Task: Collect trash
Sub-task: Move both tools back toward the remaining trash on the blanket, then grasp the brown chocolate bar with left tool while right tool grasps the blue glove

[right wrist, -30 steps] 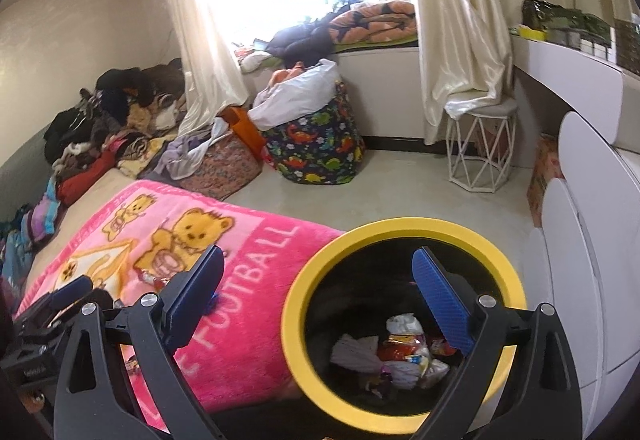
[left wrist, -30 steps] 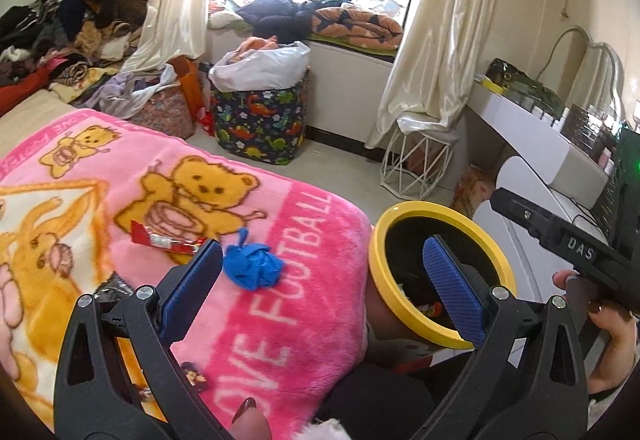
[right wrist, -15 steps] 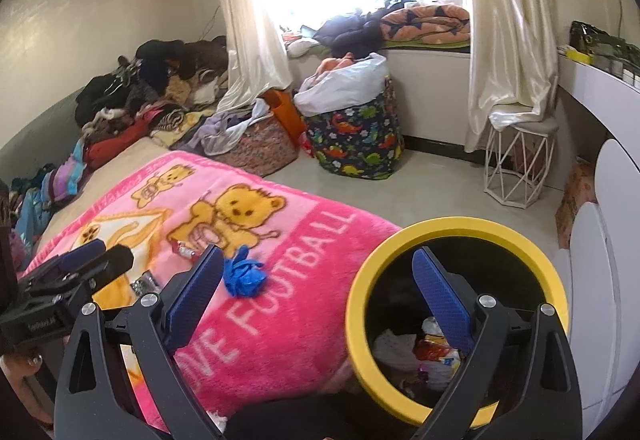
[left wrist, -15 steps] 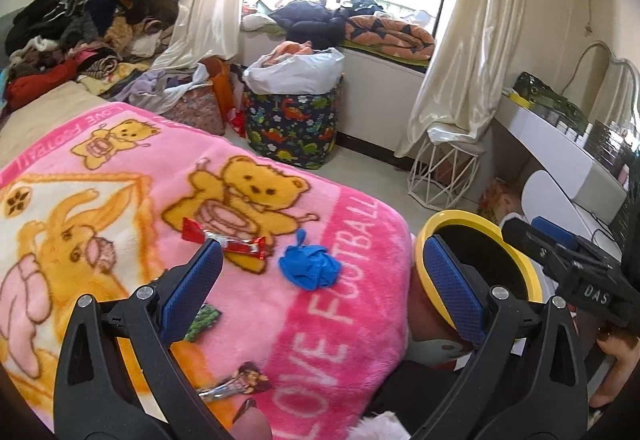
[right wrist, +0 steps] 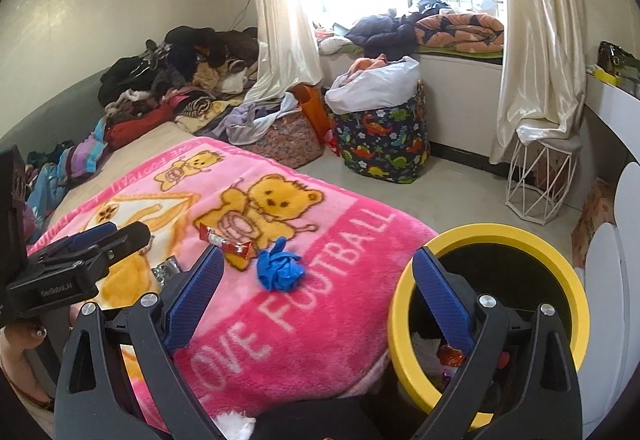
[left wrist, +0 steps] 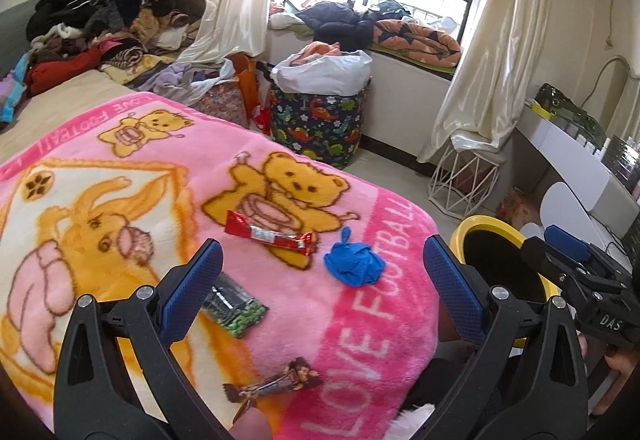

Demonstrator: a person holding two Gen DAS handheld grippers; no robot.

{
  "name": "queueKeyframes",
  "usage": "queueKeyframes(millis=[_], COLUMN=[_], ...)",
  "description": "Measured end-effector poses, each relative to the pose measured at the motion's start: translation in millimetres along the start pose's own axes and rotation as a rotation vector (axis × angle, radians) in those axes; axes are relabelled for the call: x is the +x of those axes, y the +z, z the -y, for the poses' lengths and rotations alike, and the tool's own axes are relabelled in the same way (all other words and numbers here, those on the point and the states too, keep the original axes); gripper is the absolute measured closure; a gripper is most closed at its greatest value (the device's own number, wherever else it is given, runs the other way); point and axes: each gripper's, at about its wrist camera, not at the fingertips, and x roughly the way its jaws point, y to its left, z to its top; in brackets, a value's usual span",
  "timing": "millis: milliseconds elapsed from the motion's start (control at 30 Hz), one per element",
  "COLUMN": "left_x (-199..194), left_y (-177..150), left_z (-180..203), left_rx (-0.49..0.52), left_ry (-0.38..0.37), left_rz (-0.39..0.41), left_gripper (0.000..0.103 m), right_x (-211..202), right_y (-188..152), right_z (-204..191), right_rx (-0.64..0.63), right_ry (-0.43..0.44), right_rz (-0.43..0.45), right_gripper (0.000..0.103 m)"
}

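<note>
Left gripper (left wrist: 320, 280) hovers over the pink blanket (left wrist: 360, 340), fingers spread wide, empty. Crumpled blue glove (left wrist: 354, 268) lies between them, just beyond the tips. Right gripper (right wrist: 316, 292) likewise wide, beside yellow bin (right wrist: 492, 236).

four pieces of trash are seen on the pink blanket (left wrist: 360, 320) in the left wrist view. a red snack wrapper (left wrist: 267, 234) lies flat at the centre of the frame, stretched from upper left to lower right. a crumpled blue glove (left wrist: 353, 264) is found just to its right, near the blanket's edge. a green and black wrapper (left wrist: 234, 306) lies lower, left of centre, partly hidden. a brown wrapper (left wrist: 276, 384) rests at the bottom centre. a yellow-rimmed trash bin (right wrist: 568, 280) stands upright at the lower right of the right wrist view, with wrappers seen inside.
</note>
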Motion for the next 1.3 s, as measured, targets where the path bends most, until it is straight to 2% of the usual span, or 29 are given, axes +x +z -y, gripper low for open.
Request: queueKeyframes(millis=[433,733,833,1100,1300], left_x=[3.2,17.2,23.8,44.7,53.1], left_y=[-22.5,-53.6,-65.1,-95.2,-109.2], left_z=[-26.4,-31.0,-28.6,-23.7,-25.8], left_rx=[0.028,0.098,0.129,0.222,0.223], left_ry=[0.032,-0.005,-0.023,-0.038,-0.048], left_rz=[-0.048,-0.139,-0.176,-0.291,-0.343], left_gripper=[0.011,0.012,0.016,0.035,0.045], right_x=[28.9,67.3,83.5,135.5,177.9], right_y=[-10.0,-11.1,-11.4,-16.3,-20.2], right_z=[-8.2,-7.5,-9.8,-19.6,-26.5], right_rx=[-0.022,-0.008,-0.022,-0.060,-0.040], right_ry=[0.025,0.048,0.048,0.050,0.078], right_rz=[-0.066,-0.143,-0.176,-0.296,-0.415], right_gripper=[0.011,0.011,0.012,0.018,0.026])
